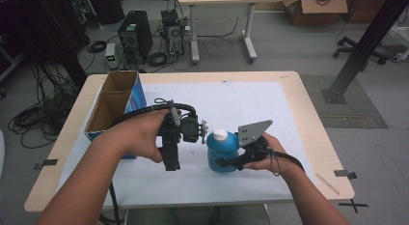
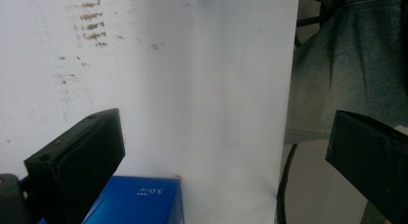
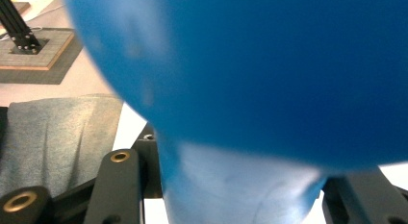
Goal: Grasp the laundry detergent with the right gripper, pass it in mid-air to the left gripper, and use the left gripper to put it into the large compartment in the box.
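Observation:
A round blue bottle (image 1: 222, 153) with a white cap (image 1: 220, 134) stands upright near the middle of the white mat (image 1: 241, 99). My right gripper (image 1: 223, 162) comes in from the right and is shut on the bottle's lower body. In the right gripper view the blue bottle (image 3: 269, 65) looms close, between the jaws of the right gripper (image 3: 240, 197). My left gripper (image 1: 171, 163) hangs just left of the bottle, apart from it, pointing down toward the table's near edge. In the left gripper view, the left gripper (image 2: 226, 132) stands open with nothing between its fingers.
An open blue cardboard box (image 1: 113, 102) stands at the table's left side; its corner (image 2: 139, 200) shows below the left jaw. The mat's near edge and the person's jeans (image 2: 346, 65) lie ahead of the left gripper. Computers, cables and a desk are on the floor beyond.

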`<control>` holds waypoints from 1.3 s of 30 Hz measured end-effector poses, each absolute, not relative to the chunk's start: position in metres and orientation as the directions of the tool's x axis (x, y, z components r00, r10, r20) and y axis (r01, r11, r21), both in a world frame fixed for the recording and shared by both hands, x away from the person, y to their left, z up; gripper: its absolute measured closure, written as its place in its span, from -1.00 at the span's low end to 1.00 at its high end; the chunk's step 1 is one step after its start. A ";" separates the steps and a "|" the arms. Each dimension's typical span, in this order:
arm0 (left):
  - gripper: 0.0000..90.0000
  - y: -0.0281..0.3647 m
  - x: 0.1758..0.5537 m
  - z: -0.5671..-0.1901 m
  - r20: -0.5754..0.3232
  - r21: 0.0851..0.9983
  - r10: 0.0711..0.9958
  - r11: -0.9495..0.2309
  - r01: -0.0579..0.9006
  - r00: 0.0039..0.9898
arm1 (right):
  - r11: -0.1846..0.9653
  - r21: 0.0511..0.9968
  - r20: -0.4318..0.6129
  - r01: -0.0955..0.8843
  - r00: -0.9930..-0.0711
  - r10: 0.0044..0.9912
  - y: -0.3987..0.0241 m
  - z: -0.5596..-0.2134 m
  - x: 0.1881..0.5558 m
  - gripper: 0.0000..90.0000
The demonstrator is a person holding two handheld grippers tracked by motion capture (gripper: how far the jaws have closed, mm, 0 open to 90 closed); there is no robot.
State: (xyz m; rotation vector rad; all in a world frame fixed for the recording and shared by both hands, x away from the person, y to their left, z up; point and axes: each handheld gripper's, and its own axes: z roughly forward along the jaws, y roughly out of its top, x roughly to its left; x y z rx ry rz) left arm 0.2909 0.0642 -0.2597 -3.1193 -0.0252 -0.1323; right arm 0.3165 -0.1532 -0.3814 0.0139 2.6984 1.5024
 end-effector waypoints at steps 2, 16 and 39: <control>-1.00 0.065 0.291 -0.260 0.082 -0.020 0.016 -1.000 0.018 0.996 | 0.529 0.848 -0.042 -0.022 -0.999 0.024 -0.149 -0.382 0.316 0.02; -0.99 0.070 0.291 -0.262 0.079 -0.017 0.016 -1.000 0.017 0.997 | 0.522 0.853 -0.034 -0.032 -0.999 -0.005 -0.131 -0.386 0.315 0.02; -0.99 0.066 0.293 -0.264 0.070 -0.018 0.012 -1.000 0.013 0.997 | 0.503 0.863 -0.037 -0.046 -0.999 -0.026 -0.117 -0.390 0.313 0.01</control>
